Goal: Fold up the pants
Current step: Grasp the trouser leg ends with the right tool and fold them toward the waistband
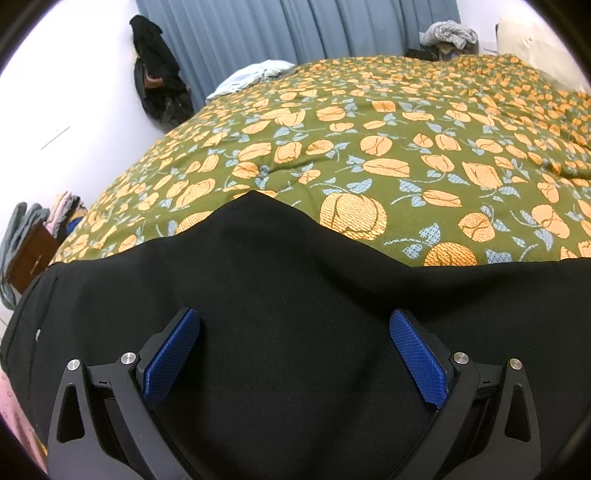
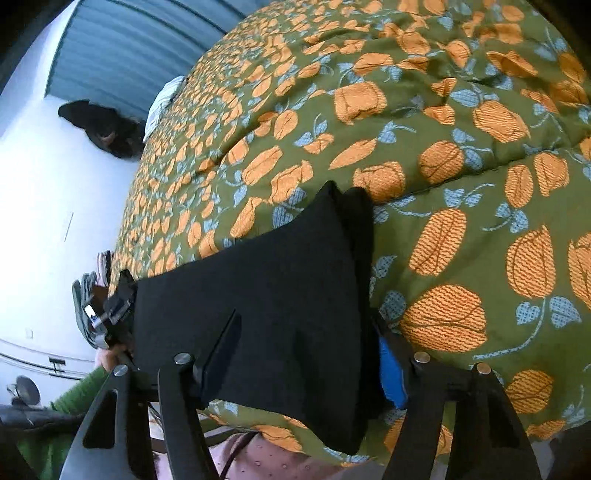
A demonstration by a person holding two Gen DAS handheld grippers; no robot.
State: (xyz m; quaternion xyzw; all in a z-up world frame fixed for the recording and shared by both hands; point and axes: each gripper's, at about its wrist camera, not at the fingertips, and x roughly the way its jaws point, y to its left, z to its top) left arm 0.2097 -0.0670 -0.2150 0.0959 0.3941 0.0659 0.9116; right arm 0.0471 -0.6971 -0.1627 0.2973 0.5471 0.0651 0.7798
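Observation:
Black pants (image 1: 295,288) lie flat on the flowered bedspread (image 1: 369,147), across the whole lower part of the left wrist view. My left gripper (image 1: 293,315) hovers over them, open, its blue pads (image 1: 173,354) wide apart with only flat cloth beneath. In the right wrist view the pants (image 2: 280,280) run as a dark band from the left gripper (image 2: 114,314) toward me. My right gripper (image 2: 306,321) straddles this band, one black finger on its left and the blue pad (image 2: 391,373) at its right edge. The cloth looks smooth, not pinched.
A blue curtain (image 1: 295,29) and a white wall with hanging black clothing (image 1: 159,74) stand behind the bed. Light blue cloth (image 1: 255,74) lies at the far edge, a grey heap (image 1: 447,33) and pillow (image 1: 535,44) far right. A wooden nightstand (image 1: 29,258) holds clothes. A green sleeve (image 2: 74,391) shows.

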